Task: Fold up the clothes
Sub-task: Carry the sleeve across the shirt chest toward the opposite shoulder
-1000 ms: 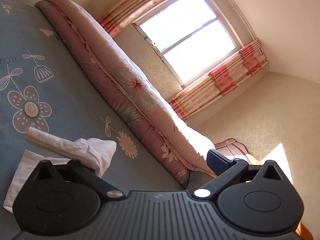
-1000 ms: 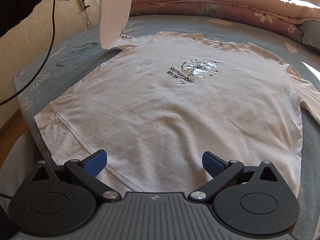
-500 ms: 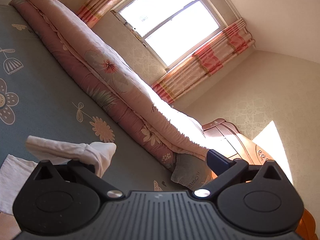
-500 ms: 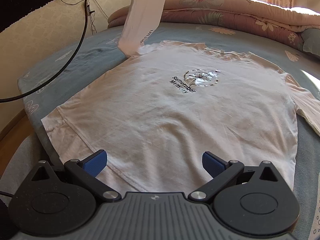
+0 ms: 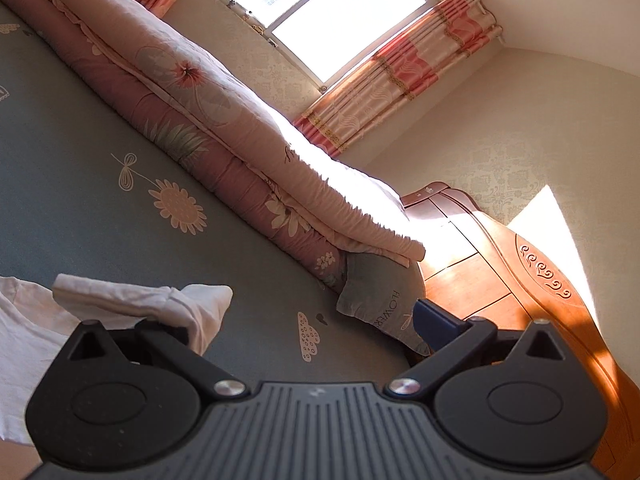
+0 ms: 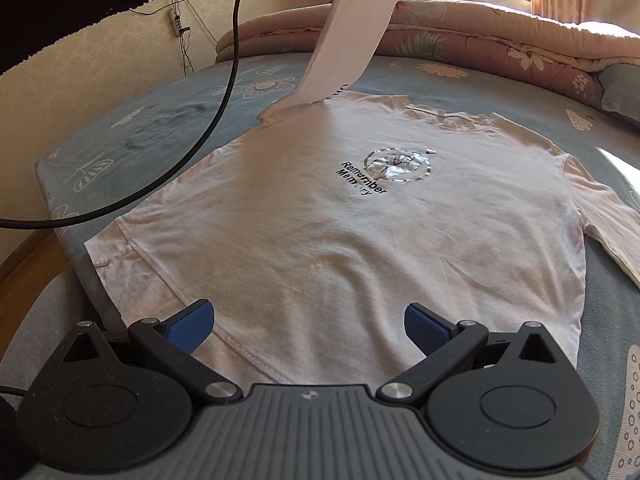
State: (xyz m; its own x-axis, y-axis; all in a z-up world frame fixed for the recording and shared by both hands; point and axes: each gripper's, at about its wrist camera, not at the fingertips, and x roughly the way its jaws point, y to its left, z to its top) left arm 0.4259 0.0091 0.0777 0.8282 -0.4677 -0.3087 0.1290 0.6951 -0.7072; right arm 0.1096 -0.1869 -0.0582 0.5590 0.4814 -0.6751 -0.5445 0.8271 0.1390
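One white T-shirt (image 6: pixel 320 232) is lying flat, print up, on the bed (image 6: pixel 168 128), reading "Remember Memory"; collar pointing toward the quilt (image 6: pixel 500 40), hem nearest the right gripper (image 6: pixel 308 326), whose jaws are hovering released over the hem. Left gripper (image 5: pixel 296 320) is lifting the sleeve (image 5: pixel 160 304); its jaws are spread, cloth draping over one finger. Pillow (image 5: pixel 380 300) is showing "FLOWER".

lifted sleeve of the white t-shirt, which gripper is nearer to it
Left. The left gripper has the sleeve draped on its finger, raised above the bed. The right gripper hovers open at the shirt's hem.
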